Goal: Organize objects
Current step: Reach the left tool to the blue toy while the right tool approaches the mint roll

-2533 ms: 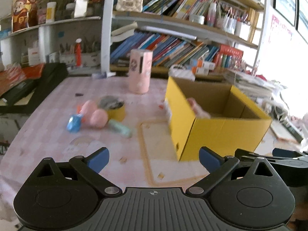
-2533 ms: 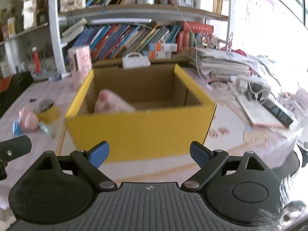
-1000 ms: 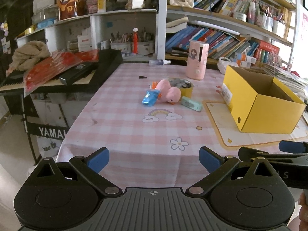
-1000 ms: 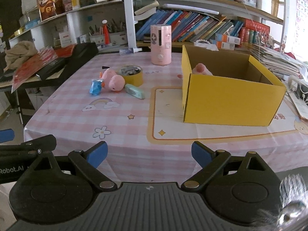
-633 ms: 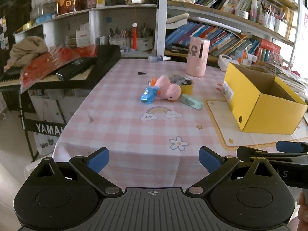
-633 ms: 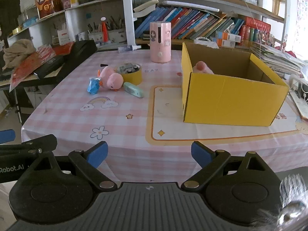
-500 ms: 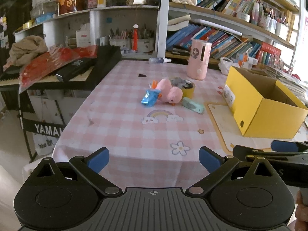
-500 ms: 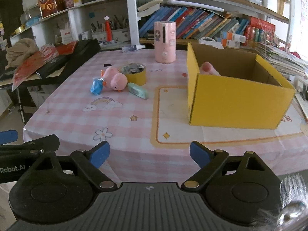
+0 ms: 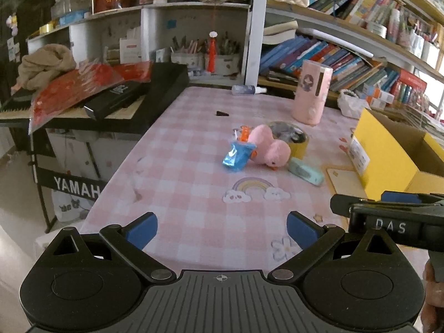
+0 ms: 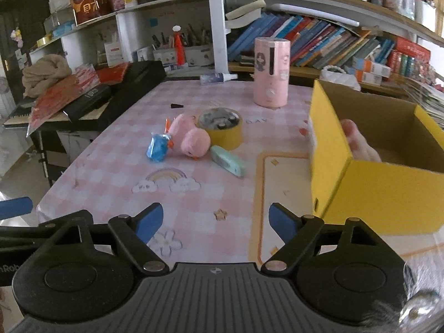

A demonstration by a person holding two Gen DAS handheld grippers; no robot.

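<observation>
Several loose items cluster mid-table: pink plush duck (image 10: 191, 138), blue wrapper (image 10: 157, 146), mint case (image 10: 228, 161), tape roll (image 10: 220, 128). Duck looks soft, light (pinch its body). Left gripper (image 9: 222, 229) and right gripper (image 10: 215, 222) both spread, empty, well short; yellow box (image 10: 360, 177) alongside.

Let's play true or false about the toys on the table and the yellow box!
1. The yellow box is open on top. True.
2. The pink plush toy is inside the box. False: it lies on the table beside the yellow tape roll.
3. The left gripper holds the blue packet. False: its fingers are open and empty.
4. The mint green case lies on the table between the plush toy and the box. True.
5. The right gripper is open. True.
</observation>
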